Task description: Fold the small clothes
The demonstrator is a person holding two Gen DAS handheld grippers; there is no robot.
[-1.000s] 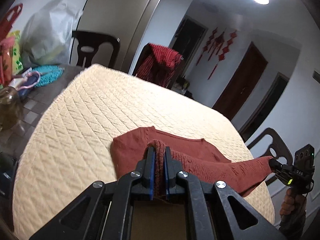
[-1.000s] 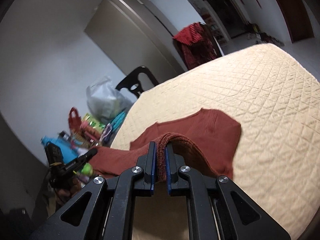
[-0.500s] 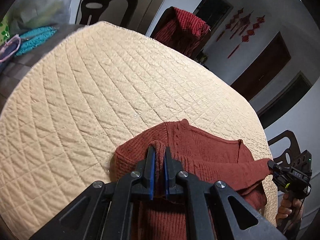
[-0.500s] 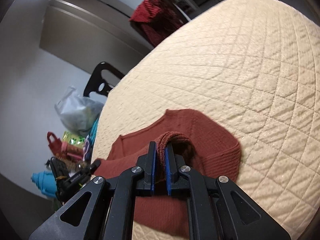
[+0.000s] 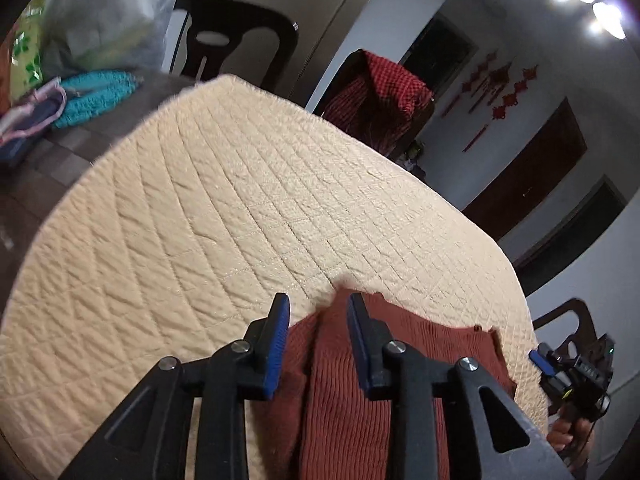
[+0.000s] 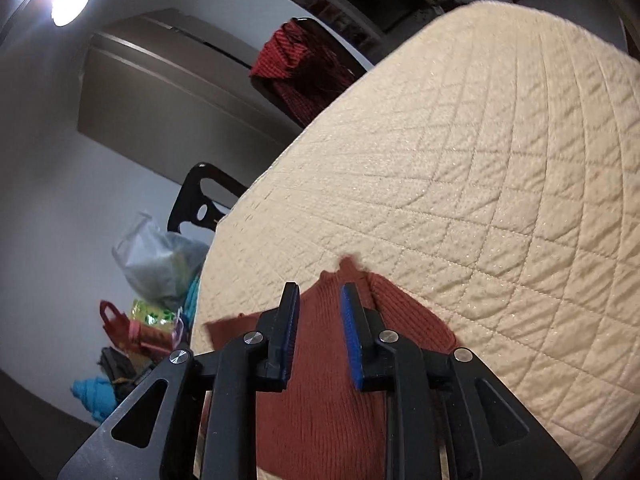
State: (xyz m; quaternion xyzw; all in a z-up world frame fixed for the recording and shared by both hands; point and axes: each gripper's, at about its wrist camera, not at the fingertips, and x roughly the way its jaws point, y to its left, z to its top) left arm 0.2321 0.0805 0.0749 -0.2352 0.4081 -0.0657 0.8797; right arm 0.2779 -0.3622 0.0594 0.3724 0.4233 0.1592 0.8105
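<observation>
A rust-red knitted sweater [image 5: 344, 408] lies on the cream quilted table cover [image 5: 224, 216] near its front edge. My left gripper [image 5: 318, 312] is open, its blue-padded jaws standing apart over the sweater's folded edge. My right gripper [image 6: 318, 300] is also open above the same sweater [image 6: 320, 412], with a ridge of knit between the jaws. The right gripper also shows in the left wrist view [image 5: 576, 372], held in a hand at the far right, off the sweater's corner.
Dark chairs [image 5: 236, 44] stand around the table; one carries a red checked garment [image 5: 384, 92]. Bags and a teal cloth [image 5: 96, 96] crowd the table's left end. Another chair [image 5: 568, 320] stands at the right edge.
Both grippers have opened and let go of the sweater, which now lies flat folded on the cover. Both have pulled back slightly.
</observation>
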